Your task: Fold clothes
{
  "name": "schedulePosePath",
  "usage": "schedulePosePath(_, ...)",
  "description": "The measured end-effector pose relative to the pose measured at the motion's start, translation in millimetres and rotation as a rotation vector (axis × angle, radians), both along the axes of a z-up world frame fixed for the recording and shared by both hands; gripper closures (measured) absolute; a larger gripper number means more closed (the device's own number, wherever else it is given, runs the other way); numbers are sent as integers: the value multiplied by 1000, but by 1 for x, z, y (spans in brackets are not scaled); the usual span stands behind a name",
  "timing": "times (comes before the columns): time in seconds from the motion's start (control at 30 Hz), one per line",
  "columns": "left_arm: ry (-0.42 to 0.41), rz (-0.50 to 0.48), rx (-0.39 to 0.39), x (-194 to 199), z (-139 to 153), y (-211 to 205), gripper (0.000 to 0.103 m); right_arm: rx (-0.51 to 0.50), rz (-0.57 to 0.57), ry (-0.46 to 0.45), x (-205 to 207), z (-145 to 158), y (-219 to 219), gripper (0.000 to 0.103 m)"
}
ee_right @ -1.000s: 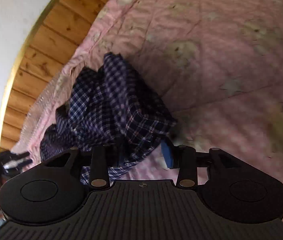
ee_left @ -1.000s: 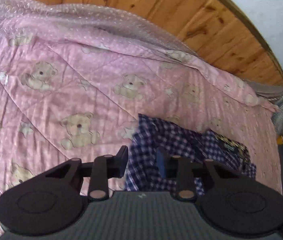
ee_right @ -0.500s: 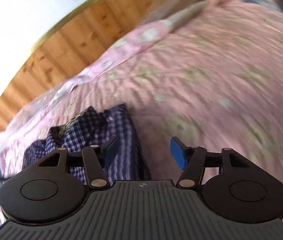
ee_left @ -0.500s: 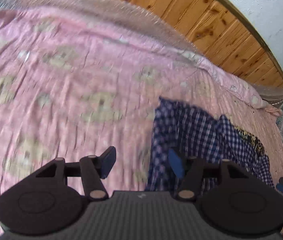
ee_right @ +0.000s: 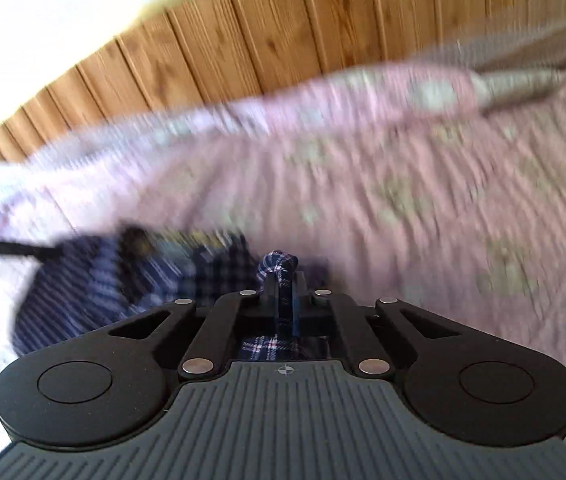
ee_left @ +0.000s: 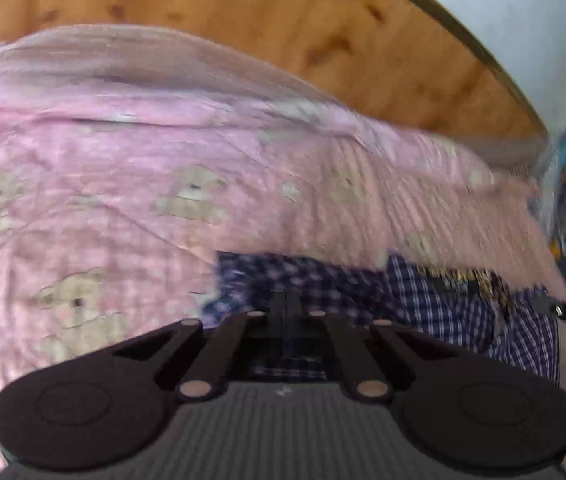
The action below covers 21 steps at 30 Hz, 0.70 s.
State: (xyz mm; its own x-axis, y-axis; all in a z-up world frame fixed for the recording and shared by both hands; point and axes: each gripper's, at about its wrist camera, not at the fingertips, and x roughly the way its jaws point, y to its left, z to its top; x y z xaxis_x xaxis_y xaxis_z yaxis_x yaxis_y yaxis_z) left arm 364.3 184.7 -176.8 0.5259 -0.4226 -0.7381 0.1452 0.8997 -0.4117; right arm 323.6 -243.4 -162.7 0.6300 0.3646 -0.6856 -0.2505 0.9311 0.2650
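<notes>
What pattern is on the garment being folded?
Navy and white check on the shirt; clearest in the left wrist view.

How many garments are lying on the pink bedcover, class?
1: a single navy checked shirt, crumpled on the pink teddy-bear bedcover near its front edge, with both grippers pinching its cloth. Anything beyond the blurred frame edges may be hidden.

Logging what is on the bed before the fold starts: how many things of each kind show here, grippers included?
Checked garments: 1, the blue plaid shirt
Quilts: 1, the pink teddy-bear quilt
Grippers: 2, the left gripper and the right gripper, both with jaws closed on the shirt
Total: 4
</notes>
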Motion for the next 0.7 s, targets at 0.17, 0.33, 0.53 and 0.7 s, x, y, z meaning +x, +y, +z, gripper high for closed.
schedulePosePath(0.17, 53, 107, -30, 0, -10, 41, 103, 21, 9, 71, 23, -22, -3, 100)
schedulePosePath(0.33, -46, -82, 43, 3, 10, 5, 59, 112, 24, 149, 23, -37, -10, 84)
schedulePosePath(0.53, -79, -247, 165, 18, -4, -37, 45, 136, 40, 149, 18, -33, -15, 75)
schedulePosePath(0.7, -117, -255, 236, 26, -8, -43, 47, 127, 50, 156, 18, -39, -14, 75)
